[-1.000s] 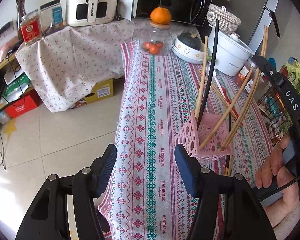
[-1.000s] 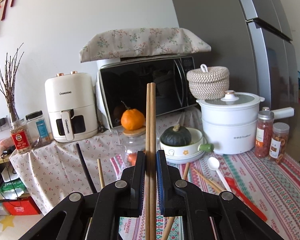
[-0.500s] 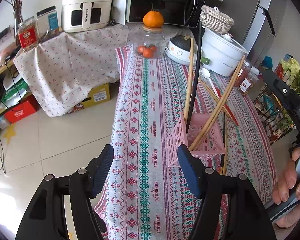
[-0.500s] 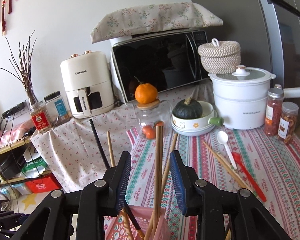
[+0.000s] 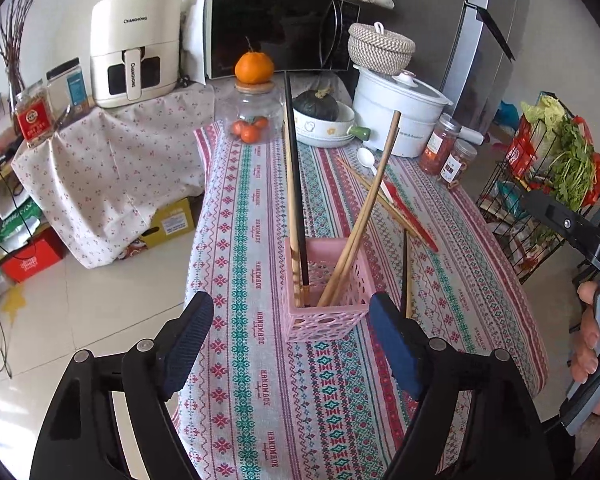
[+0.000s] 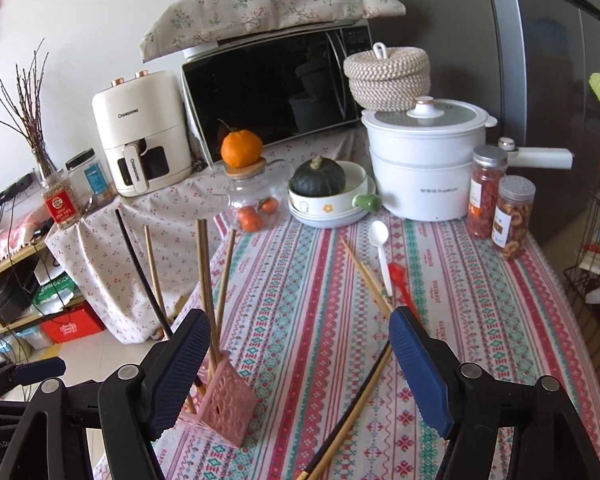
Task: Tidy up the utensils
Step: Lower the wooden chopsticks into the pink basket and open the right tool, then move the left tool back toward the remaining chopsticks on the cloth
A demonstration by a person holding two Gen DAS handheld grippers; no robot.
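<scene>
A pink perforated holder (image 5: 326, 314) stands near the table's left edge, with a black chopstick (image 5: 296, 184) and several wooden ones (image 5: 374, 208) leaning in it. My left gripper (image 5: 290, 304) hovers just short of it, its jaws opening with nothing between the pads. My right gripper (image 6: 300, 316) is also opening and empty, with the holder (image 6: 230, 400) by its left finger. Loose on the cloth lie a black and wooden chopstick pair (image 6: 360, 396), a wooden pair (image 6: 366, 276), a white spoon (image 6: 380, 240) and a red spoon (image 6: 400, 276).
At the table's far end stand a glass jar (image 5: 254, 120) with an orange on top, a bowl with a squash (image 5: 320, 120), a white pot (image 5: 400, 108) and two spice jars (image 5: 448, 152). A wire rack of greens (image 5: 548, 168) is at the right. The floor (image 5: 80, 300) drops off at the left.
My right gripper opened and let go of the wooden chopstick pair, which now stands in the pink holder. Both grippers drew back, and the left one opened wider.
</scene>
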